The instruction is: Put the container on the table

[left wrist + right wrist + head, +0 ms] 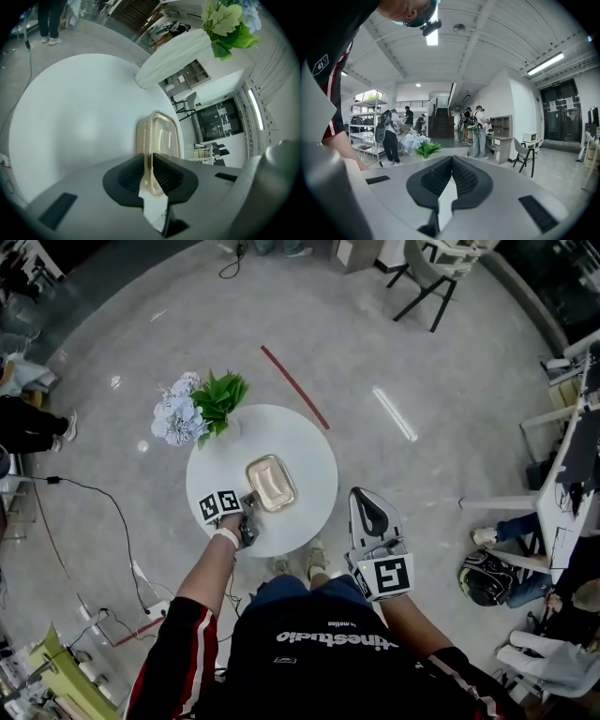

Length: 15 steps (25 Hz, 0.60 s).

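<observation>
Closest to the head camera, a black shirt (328,652) carries white lettering, upside down from this angle; only the ending "studio" reads with any confidence. Just beyond it, the right tool (367,507) hangs over the floor beside the worktop (309,456), its jaws pressed together on nothing (451,161).

The left tool (248,517) reaches over the near edge of the round white worktop and is clenched on the near rim of the container (271,483). Its own view shows both pads pinching that thin rim (149,159). The container (159,136) is a rounded rectangular tub, tan with a clear lid, and lies flat on the worktop a little nearer than its middle. Its long axis runs away from the tool, slanting slightly in the head view. No label or print shows on it.

Farther off, pale blue flowers (197,407) with green leaves stand at the worktop's far left edge. Beyond them a red strip (294,386) lies on the grey floor (422,362).
</observation>
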Tool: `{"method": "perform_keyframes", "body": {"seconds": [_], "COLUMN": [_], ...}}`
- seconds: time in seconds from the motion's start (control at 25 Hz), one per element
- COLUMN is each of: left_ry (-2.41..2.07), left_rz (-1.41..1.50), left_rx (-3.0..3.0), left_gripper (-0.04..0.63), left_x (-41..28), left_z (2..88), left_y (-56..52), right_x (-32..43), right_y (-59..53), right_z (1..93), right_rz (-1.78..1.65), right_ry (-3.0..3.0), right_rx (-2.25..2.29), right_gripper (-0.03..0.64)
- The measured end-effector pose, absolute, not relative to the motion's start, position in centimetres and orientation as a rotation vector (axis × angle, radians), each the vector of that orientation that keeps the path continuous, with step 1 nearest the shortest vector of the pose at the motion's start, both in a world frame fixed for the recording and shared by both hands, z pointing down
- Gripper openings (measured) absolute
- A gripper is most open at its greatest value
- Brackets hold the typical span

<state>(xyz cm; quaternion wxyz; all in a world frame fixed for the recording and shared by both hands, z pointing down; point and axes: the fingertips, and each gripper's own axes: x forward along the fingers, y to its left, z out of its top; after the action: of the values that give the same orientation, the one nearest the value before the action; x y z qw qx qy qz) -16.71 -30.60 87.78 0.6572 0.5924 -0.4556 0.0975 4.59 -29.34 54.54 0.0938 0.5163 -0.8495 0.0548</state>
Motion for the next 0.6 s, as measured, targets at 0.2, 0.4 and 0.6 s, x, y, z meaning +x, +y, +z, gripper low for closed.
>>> {"method": "perform_keyframes", "body": {"seconds": [0.2, 0.4, 0.6], "left_ry": [-1.051, -1.087, -1.125], "left_rz": [0.227, 0.227, 0.220], "left_rx": [1.358, 1.366, 1.368], "left_gripper": [0.110, 0.124, 0.126], "left_x": [-17.1, -18.0, -19.2], "left_z": [87.1, 86.5, 85.7], "left_y": [-30.6, -30.5, -29.9], "right_x": [4.3, 4.3, 4.3], "right_y": [-28.9, -28.6, -28.4], "right_z": [54.0, 53.6, 53.0], "right_rz": [0.154, 0.144, 0.141], "right_ry": [-2.532, -2.541, -2.560], "right_rx": [1.521, 1.517, 1.520], "right_gripper": [0.009, 0.009, 0.009]}}
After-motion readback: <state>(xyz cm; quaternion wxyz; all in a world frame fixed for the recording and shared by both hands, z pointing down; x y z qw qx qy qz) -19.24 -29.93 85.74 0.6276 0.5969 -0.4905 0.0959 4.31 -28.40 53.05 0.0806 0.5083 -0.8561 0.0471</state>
